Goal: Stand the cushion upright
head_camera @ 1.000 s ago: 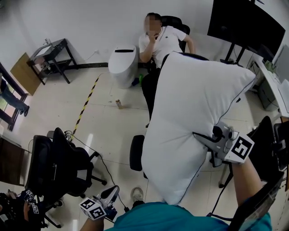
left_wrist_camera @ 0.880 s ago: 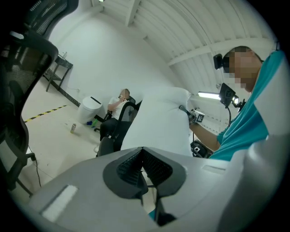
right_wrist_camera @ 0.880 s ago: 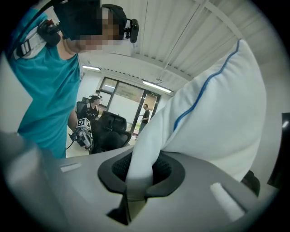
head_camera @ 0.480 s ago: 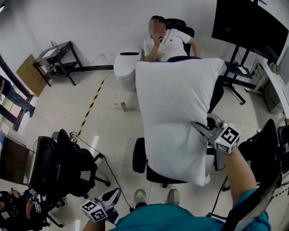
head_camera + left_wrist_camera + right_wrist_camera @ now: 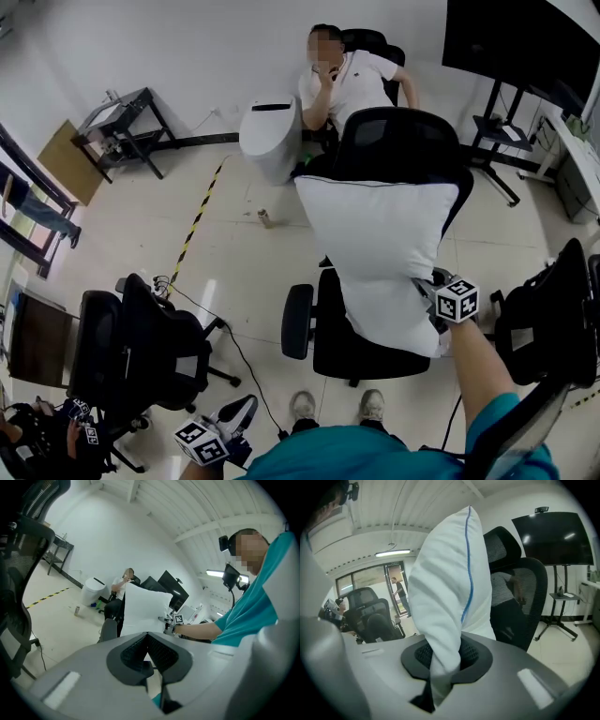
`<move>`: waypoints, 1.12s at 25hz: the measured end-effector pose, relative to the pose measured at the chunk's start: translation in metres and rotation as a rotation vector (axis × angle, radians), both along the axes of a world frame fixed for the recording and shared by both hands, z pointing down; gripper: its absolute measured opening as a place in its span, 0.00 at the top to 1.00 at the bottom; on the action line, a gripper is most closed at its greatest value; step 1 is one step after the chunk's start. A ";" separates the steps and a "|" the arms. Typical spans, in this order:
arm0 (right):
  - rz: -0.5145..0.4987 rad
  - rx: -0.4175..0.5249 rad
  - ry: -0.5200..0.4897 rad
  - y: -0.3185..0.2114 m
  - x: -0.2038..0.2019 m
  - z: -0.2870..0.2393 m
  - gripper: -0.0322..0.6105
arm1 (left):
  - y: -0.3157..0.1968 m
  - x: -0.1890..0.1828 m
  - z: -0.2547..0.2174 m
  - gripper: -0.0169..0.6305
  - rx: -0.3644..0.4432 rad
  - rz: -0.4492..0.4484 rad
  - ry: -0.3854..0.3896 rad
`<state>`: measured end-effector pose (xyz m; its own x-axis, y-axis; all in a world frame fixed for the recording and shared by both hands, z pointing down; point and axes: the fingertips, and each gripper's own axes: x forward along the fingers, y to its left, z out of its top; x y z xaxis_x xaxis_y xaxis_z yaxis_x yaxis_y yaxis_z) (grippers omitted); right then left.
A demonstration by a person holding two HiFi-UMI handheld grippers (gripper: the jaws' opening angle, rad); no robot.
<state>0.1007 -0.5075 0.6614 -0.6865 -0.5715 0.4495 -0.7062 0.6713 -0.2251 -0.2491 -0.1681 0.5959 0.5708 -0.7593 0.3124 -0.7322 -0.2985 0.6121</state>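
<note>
Balance is why our right gripper [image 5: 427, 289] pinches the white, blue-piped cushion [image 5: 380, 234] upright on the black mesh office chair [image 5: 394, 141]. Our left gripper [image 5: 242, 410] hangs closed, empty, short of that chair.

On the pale floor [image 5: 234, 253] stands a black office chair [image 5: 347, 352], the white cushion [image 5: 380, 244] upon its seat.

White walls [image 5: 169, 47] meet a glossy pale tiled floor [image 5: 122, 244] crossed by 1 yellow-and-black tape strip [image 5: 195, 225]. At far left a black metal rack [image 5: 120, 120] stands beside a leaning brown board [image 5: 64, 159]. At far right, 1 large dark screen [image 5: 520, 42] sits on a stand. A black office chair [image 5: 141, 352] is near left. A ceiling tube light [image 5: 393, 553] glows.
</note>
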 end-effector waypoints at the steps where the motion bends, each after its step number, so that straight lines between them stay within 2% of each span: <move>1: -0.029 0.017 -0.006 0.004 -0.006 -0.007 0.88 | 0.000 -0.001 0.001 0.96 -0.002 -0.002 -0.001; 4: -0.135 0.103 0.008 0.014 -0.032 -0.037 0.88 | -0.004 -0.002 0.002 0.95 -0.005 -0.005 -0.002; 8: -0.303 0.271 0.044 0.051 -0.078 -0.088 0.89 | -0.008 0.001 0.000 0.95 0.003 -0.001 0.011; 10: -0.360 0.338 -0.005 0.064 -0.099 -0.118 0.89 | -0.011 0.000 0.001 0.96 0.007 0.000 0.013; 12: -0.362 0.384 -0.081 0.064 -0.107 -0.147 0.89 | -0.013 0.001 0.001 0.96 0.003 0.003 0.012; 15: -0.316 0.423 -0.171 0.054 -0.100 -0.171 0.89 | -0.014 0.003 0.001 0.95 -0.007 0.006 0.009; 19: -0.177 0.453 -0.263 0.036 -0.080 -0.173 0.88 | -0.013 0.001 0.001 0.95 -0.019 0.011 -0.004; 22: -0.059 0.500 -0.241 0.014 -0.057 -0.162 0.88 | -0.013 0.003 0.001 0.96 -0.029 0.019 -0.017; 24: 0.002 0.493 -0.173 -0.007 -0.042 -0.133 0.87 | -0.013 0.003 0.002 0.95 -0.039 0.022 -0.026; 26: 0.052 0.398 -0.077 -0.026 -0.029 -0.073 0.85 | -0.013 0.002 0.005 0.95 -0.052 0.024 -0.033; 28: 0.111 0.210 0.048 -0.037 -0.013 0.008 0.78 | -0.012 0.004 0.008 0.96 -0.066 0.027 -0.037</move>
<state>0.0880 -0.5445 0.6689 -0.5952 -0.7265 0.3434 -0.7846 0.6177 -0.0529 -0.2455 -0.1806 0.6038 0.5782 -0.7209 0.3821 -0.7467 -0.2788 0.6039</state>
